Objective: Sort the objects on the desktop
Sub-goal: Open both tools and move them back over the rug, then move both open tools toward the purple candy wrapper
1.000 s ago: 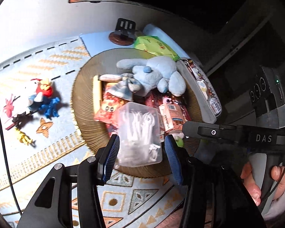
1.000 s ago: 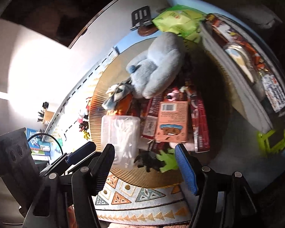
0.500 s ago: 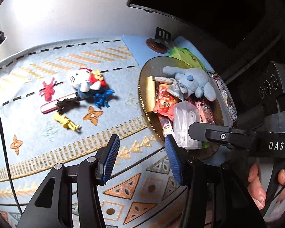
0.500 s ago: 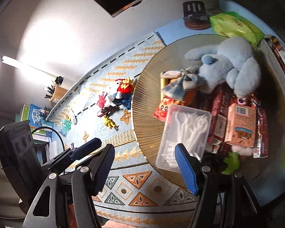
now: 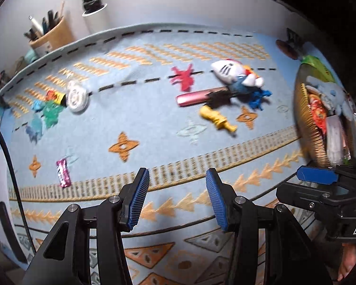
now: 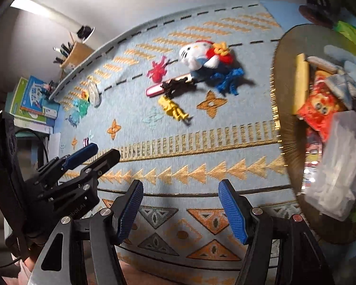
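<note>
While both tongs hang over the patterned blue mat [image 5: 154,123], neither one pinches anything. The left gripper [image 5: 176,198] has its blue pads [image 5: 138,198] spread wide with only mat between them, and the right gripper [image 6: 182,210] stands just as open, its pads [image 6: 232,211] apart over the triangle border.

Just ahead of the left tongs and to their left lies a small pink candy wrapper [image 5: 63,173]. Farther ahead and to the right sits a loose cluster — a yellow figure [image 6: 174,109], a black toy [image 6: 175,85] lying across a pink bar [image 6: 154,90], a blue figure [image 6: 229,79], a red figure [image 6: 157,70] and, behind them, a white cat plush [image 6: 201,54] with a red bow. Whether these touch one another is blurred in places.

To the right of the right tongs, close by, the round woven basket [image 6: 287,109] is full: a clear plastic box [image 6: 339,163] lies nearest, then red snack packets [image 6: 318,109], with a pale blue plush [image 6: 348,68] at the far side.

Well ahead and left of the left tongs lie a white round disc [image 5: 76,97] and teal figures [image 5: 49,114] — beyond the mat's far edge stands a pen holder [image 5: 51,34].
</note>
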`<state>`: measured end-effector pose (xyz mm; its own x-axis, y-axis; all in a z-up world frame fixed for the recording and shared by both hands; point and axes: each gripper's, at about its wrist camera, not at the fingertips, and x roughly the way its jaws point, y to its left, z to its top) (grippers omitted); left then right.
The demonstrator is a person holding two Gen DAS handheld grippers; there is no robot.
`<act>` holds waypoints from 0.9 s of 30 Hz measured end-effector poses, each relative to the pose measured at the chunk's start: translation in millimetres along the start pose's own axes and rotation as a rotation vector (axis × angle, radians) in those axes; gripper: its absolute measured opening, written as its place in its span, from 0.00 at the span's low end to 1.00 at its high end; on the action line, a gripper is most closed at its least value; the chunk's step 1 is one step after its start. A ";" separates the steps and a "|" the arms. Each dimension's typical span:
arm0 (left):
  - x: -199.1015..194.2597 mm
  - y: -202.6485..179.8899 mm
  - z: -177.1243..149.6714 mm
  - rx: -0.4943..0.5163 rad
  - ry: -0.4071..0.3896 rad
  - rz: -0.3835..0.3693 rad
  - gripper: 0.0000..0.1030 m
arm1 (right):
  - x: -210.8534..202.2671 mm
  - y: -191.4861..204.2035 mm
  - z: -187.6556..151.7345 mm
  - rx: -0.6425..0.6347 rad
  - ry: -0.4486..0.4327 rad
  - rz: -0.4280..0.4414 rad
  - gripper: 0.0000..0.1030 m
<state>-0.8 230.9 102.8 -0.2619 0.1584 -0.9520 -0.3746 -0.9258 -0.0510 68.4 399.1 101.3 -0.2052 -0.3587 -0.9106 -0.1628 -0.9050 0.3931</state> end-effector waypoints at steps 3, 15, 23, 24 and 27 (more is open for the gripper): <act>11.0 34.7 -15.0 -0.053 0.053 0.048 0.46 | 37.7 25.2 -2.0 -0.057 0.067 -0.074 0.63; 27.6 138.6 -56.3 -0.191 0.135 0.215 0.46 | 106.4 83.6 -2.6 -0.141 0.124 -0.199 0.64; 33.8 159.7 -64.9 -0.205 0.134 0.190 0.46 | 115.3 97.6 -0.3 -0.161 0.096 -0.277 0.70; 33.9 160.8 -65.4 -0.205 0.131 0.186 0.46 | 116.3 98.6 -0.5 -0.165 0.096 -0.285 0.71; 33.6 163.0 -66.8 -0.198 0.121 0.183 0.48 | 120.2 103.2 -1.4 -0.183 0.101 -0.308 0.74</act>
<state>-11.3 62.4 42.4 -0.1966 -0.0487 -0.9793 -0.1466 -0.9861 0.0784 28.3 262.3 32.2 -0.0756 -0.0758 -0.9942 -0.0250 -0.9966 0.0779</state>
